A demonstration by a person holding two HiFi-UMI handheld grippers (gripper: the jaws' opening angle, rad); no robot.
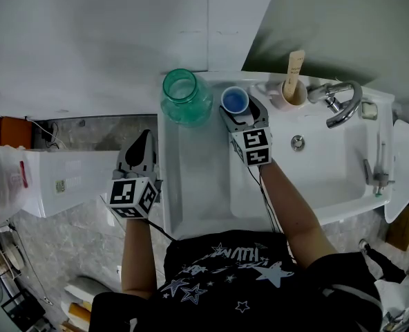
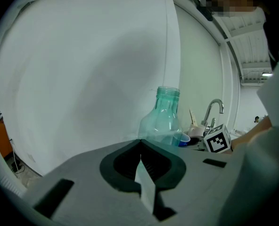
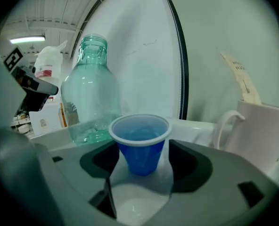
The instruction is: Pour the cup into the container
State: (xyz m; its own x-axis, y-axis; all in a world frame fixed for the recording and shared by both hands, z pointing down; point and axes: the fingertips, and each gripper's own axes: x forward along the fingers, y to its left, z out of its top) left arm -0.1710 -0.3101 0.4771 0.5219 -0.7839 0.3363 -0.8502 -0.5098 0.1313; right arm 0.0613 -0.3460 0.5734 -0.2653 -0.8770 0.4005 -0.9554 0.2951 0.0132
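A small blue cup [image 1: 234, 100] [image 3: 142, 142] stands upright on the sink's back ledge, with blue liquid in it. Left of it stands a green-tinted clear bottle [image 1: 184, 97] [image 3: 90, 102] with an open mouth. My right gripper [image 1: 242, 111] [image 3: 142, 166] is open around the cup. The cup's lower body sits between the two jaws with a thin gap at each side. My left gripper [image 1: 142, 140] [image 2: 140, 154] is shut and holds nothing. It hangs off the sink's left edge, pointed toward the bottle [image 2: 164, 119] and the cup [image 2: 184, 139].
A white mug [image 1: 293, 92] [image 3: 264, 126] with a wooden stick in it stands right of the cup. Beyond it are the chrome faucet [image 1: 343, 102] and the white basin [image 1: 315, 178] with its drain [image 1: 298, 142]. A white box [image 1: 66, 178] lies to the left of the sink.
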